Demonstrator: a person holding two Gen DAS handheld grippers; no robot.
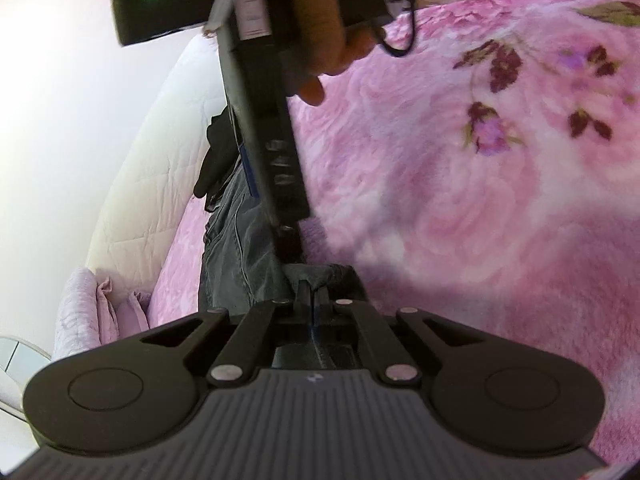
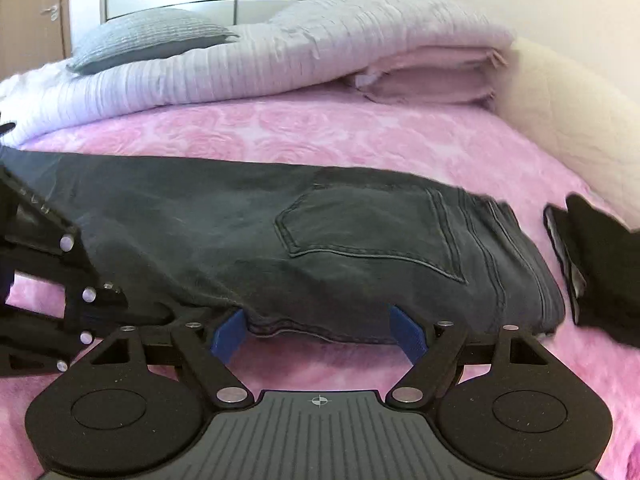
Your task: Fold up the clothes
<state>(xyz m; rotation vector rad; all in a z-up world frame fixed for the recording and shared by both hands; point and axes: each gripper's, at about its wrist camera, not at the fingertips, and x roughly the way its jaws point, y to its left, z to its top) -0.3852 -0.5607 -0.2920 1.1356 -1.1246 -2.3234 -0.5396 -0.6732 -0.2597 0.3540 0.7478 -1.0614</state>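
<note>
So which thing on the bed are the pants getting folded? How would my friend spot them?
Find the fluffy pink rose blanket covering the bed. Across its middle lies a long dark grey pair of jeans, in front of the pale folded quilt. Unlike the small black garment beside them, they have a stitched back pocket.

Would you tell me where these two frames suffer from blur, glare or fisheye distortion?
Left wrist view: the other gripper's body is motion-blurred, and the white wall is overexposed. Right wrist view: the jeans are fairly sharp, the black garment smears at the edge, and the bed curves from fisheye distortion.
</note>
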